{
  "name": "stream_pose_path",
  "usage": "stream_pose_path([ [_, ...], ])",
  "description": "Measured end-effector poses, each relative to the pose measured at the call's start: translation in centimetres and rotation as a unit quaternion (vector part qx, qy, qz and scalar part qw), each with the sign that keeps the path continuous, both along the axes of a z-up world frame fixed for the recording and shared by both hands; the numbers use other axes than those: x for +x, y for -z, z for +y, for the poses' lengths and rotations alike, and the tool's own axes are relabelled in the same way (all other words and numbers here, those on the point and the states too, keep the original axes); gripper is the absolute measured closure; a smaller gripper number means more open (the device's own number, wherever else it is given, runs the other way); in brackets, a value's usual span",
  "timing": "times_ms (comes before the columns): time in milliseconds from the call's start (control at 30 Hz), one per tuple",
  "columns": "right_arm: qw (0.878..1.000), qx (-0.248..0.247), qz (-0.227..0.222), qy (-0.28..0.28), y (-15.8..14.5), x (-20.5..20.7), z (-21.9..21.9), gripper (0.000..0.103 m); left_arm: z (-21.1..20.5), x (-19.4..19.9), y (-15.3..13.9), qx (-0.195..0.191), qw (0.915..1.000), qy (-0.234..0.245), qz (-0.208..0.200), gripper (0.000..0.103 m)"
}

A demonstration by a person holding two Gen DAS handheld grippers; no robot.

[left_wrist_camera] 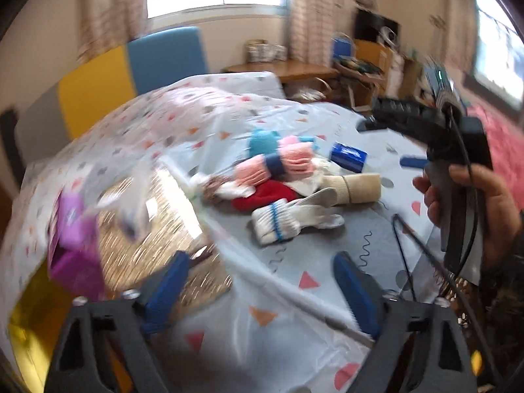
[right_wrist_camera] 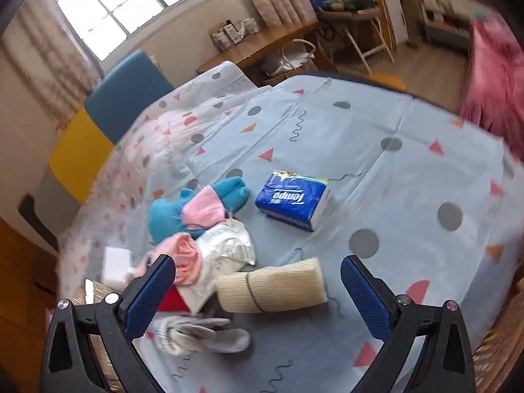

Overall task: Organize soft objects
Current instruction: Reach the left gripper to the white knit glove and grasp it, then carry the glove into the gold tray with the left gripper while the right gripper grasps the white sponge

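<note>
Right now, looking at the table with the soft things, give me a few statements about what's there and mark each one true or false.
1. The blue tissue pack lies apart from the pile of soft items. True.
2. The right gripper is clamped on the beige roll. False: its jaws stand open, with the roll lying on the tablecloth between them.
3. The white gloves have a blue stripe at the cuff. True.
4. The left gripper holds a red item. False: nothing is between its open jaws.
5. The tablecloth is plain white. False: it carries triangles, dots and squiggles.

Table w/ patterned cloth [right_wrist_camera: 409, 150]: glove pile [right_wrist_camera: 203, 229], tissue pack [right_wrist_camera: 291, 198], beige roll [right_wrist_camera: 271, 286]
</note>
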State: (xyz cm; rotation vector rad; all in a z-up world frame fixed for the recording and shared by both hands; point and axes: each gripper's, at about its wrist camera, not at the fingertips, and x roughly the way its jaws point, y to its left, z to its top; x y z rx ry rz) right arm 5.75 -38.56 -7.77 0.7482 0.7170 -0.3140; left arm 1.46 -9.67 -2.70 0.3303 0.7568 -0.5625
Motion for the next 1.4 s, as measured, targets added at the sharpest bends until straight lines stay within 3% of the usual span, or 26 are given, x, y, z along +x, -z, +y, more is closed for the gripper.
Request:
stream_pose_path([
  [133, 1.0, 0.012, -0.026, 0.004, -0.4, -0.6, -0.2, 0.0, -4.1, 2.5, 2.2, 0.042, 0.9988, 0.022, 0.011, 0.034],
  [233, 0.999, 0.018, -0.029, 0.003, -0.3, -0.6, -0.3, 0.0, -6.6, 3.8, 4.3, 0.083, 0.9959, 0.037, 0.005, 0.034],
  [333, 1.0, 0.017, -0.026, -0.007, -0.2, -0.3, -0.1, 0.0, -8.5, 5.3, 6.2, 0.117, 0.9924, 0.038, 0.0, 0.026],
  [400, 1.0, 0.012, -0.025, -0.01, -0.2, -0.3, 0.1, 0.0, -9.1, 6.1, 7.1, 0.126, 0.9914, 0.038, -0.002, 0.022],
  [467, 1.0, 0.009, -0.025, -0.014, -0.3, -0.2, 0.2, 0.0, -9.9, 6.9, 8.1, 0.129, 0.9906, 0.045, 0.004, 0.025],
  [500, 1.0, 0.008, -0.024, -0.015, -0.3, -0.2, 0.3, 0.0, -10.2, 7.1, 8.5, 0.126, 0.9906, 0.052, 0.006, 0.032],
  [533, 1.0, 0.009, -0.023, -0.016, -0.2, -0.1, 0.2, 0.0, -10.4, 7.3, 9.0, 0.125, 0.9904, 0.057, 0.009, 0.053],
  [667, 1.0, 0.005, -0.024, -0.018, -0.3, -0.1, 0.3, 0.001, -9.0, 7.4, 8.4, 0.071, 0.9963, 0.044, 0.02, 0.072],
  [733, 0.999, -0.002, -0.028, -0.021, -0.5, -0.1, 0.5, 0.005, -7.7, 7.1, 7.7, 0.039, 0.9981, 0.032, 0.034, 0.077],
  [833, 0.999, -0.006, -0.023, -0.033, -0.5, 0.1, 0.8, 0.012, -5.4, 5.2, 6.1, 0.003, 0.9993, 0.027, 0.026, 0.077],
  [1000, 0.995, -0.004, 0.0, -0.101, -0.2, 2.0, 2.2, 0.027, -2.4, 2.9, 4.6, -0.033, 0.9985, 0.027, 0.035, 0.078],
  [1133, 0.98, 0.011, 0.017, -0.197, -0.5, 5.5, 4.6, 0.035, 0.1, 1.8, 3.9, -0.056, 0.9975, 0.015, 0.041, 0.078],
  [1300, 0.944, 0.022, 0.028, -0.329, -2.4, 12.2, 9.7, 0.035, 2.7, 0.8, 3.4, -0.072, 0.9964, -0.002, 0.044, 0.078],
  [1400, 0.923, 0.037, 0.049, -0.381, -3.0, 16.8, 12.8, 0.035, 4.1, 0.1, 3.0, -0.078, 0.9963, -0.009, 0.035, 0.078],
])
